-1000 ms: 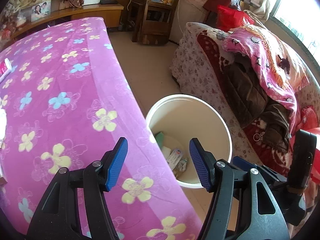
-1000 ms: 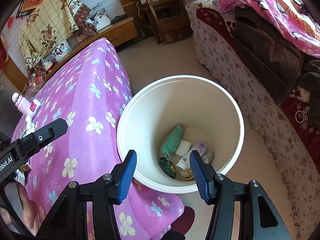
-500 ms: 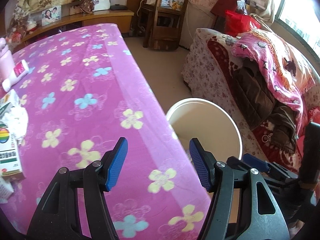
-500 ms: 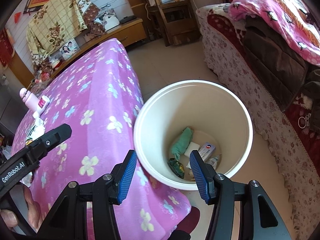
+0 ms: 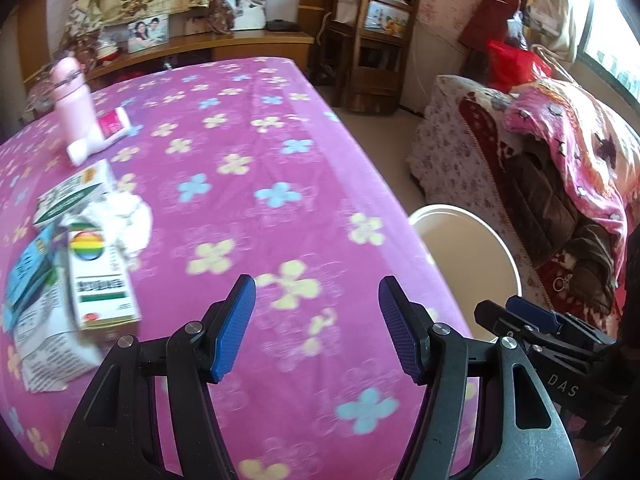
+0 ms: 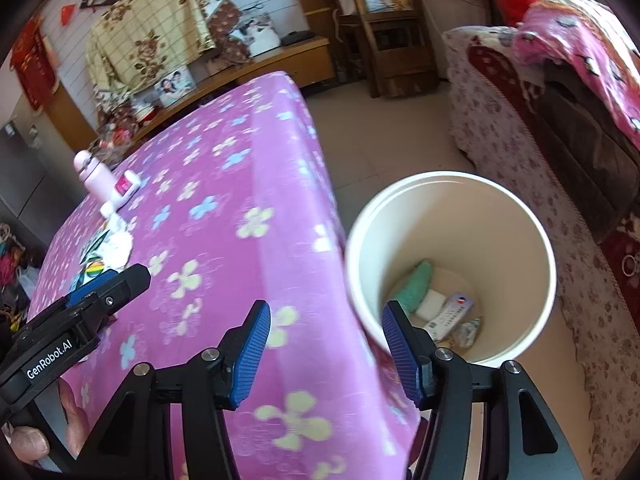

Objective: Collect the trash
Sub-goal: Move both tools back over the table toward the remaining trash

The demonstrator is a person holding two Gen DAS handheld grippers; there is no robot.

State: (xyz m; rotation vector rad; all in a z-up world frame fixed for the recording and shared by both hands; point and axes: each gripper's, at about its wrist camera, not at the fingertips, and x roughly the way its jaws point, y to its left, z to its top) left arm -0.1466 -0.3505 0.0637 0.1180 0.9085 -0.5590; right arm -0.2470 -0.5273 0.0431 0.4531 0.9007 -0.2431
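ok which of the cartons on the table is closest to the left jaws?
The rainbow-logo carton, lying flat nearest the left gripper. The green-striped carton lies farther back, by the crumpled tissue; the blue one sits farther left.

Left gripper [image 5: 316, 328] – jaws spread wide, blue pads [image 5: 234, 326] facing each other, nothing btwn them. Right gripper [image 6: 324, 354] likewise agape, pads [image 6: 252, 354] apart and empty. The two sit side by side – left one's black body shows at the lower-left edge of right wrist view, w/ fingers [image 6: 28, 446] of the person's hand wrapped below it.
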